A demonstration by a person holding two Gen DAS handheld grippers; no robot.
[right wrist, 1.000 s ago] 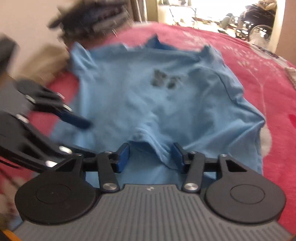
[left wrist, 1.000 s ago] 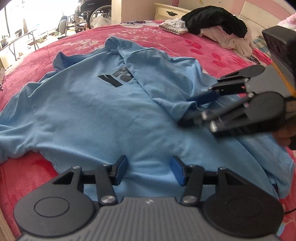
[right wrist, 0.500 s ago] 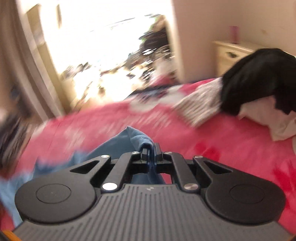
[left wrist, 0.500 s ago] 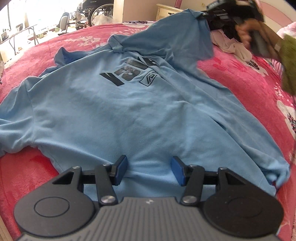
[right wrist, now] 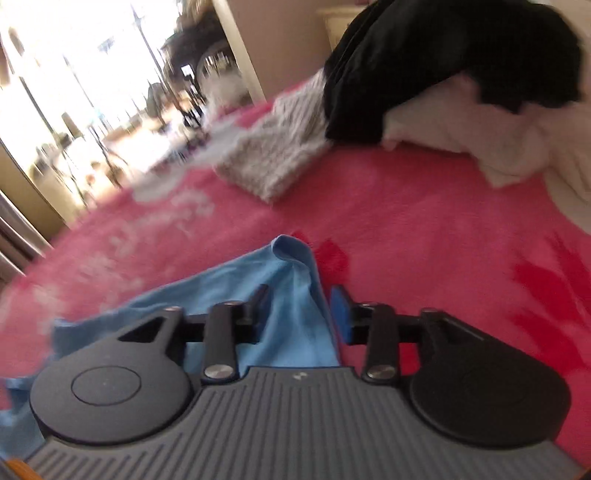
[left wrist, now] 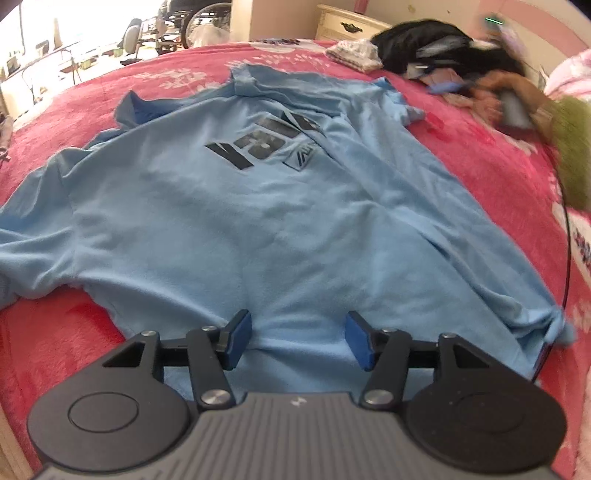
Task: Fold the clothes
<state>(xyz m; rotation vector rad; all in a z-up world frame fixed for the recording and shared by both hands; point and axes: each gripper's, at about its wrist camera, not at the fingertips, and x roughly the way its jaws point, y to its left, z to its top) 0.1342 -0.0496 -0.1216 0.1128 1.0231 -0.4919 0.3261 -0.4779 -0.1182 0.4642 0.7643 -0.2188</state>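
blue T-shirt (left wrist: pixel 258 221) flat on red blanket (left wrist: pixel 480 155) | left hand-held gripper (left wrist: pixel 298 341) open over hem

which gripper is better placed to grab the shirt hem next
Left. The left gripper is open right over the shirt hem; the right gripper, also open, sits far off by the sleeve tip.

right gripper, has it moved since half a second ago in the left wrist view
Yes. The right gripper has dropped lower and further right, away from the white dresser, and has let the blue shirt sleeve go.
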